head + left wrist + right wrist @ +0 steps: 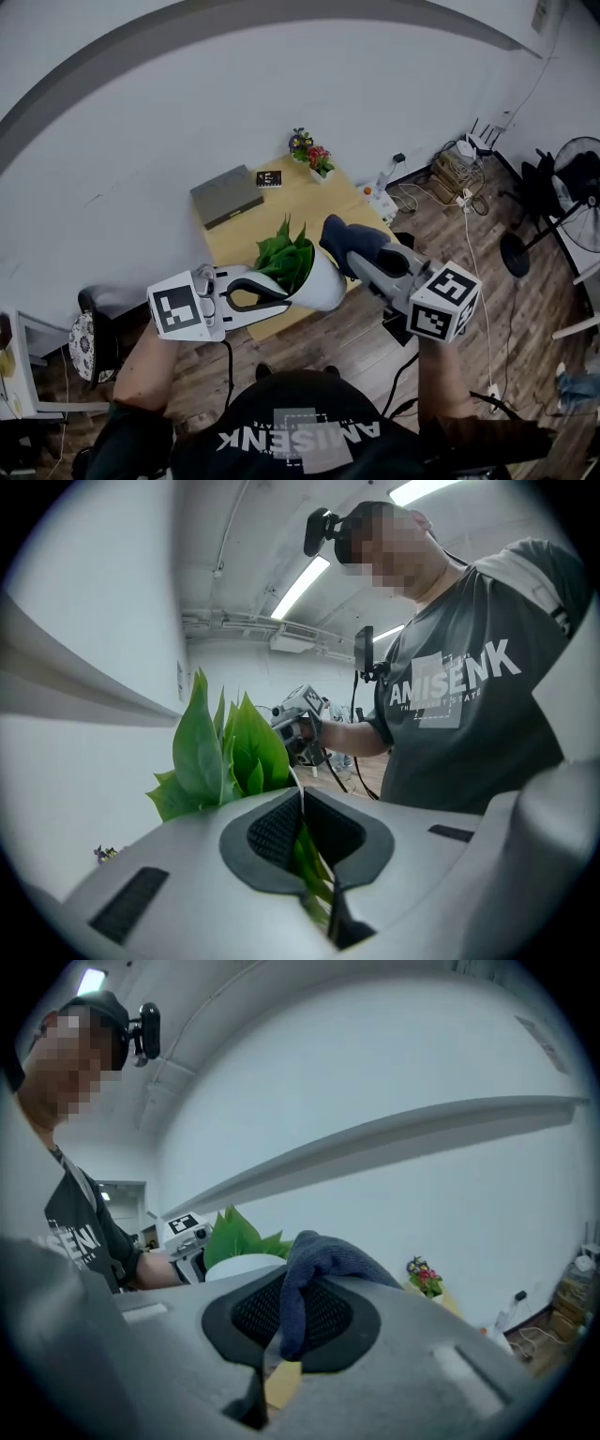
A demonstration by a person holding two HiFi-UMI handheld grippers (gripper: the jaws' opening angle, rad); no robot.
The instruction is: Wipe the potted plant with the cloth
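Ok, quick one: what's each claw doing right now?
Left claw: closed on the rim of the white pot holding the green leafy plant.
Right claw: closed on the dark blue cloth.

Left gripper (302, 829) pinches the potted plant's rim (297, 782) — green leaves (223, 752) rise beside it.

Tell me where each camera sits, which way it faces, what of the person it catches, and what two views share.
Head view: on the head, facing steeply down at the table; forearms, left gripper and right gripper show.
Left gripper view: along jaws shut on the potted plant, back toward the person's torso.
Right gripper view: along jaws shut on the cloth, toward the wall; shirt at left.
Shared: both gripper views show the potted plant.
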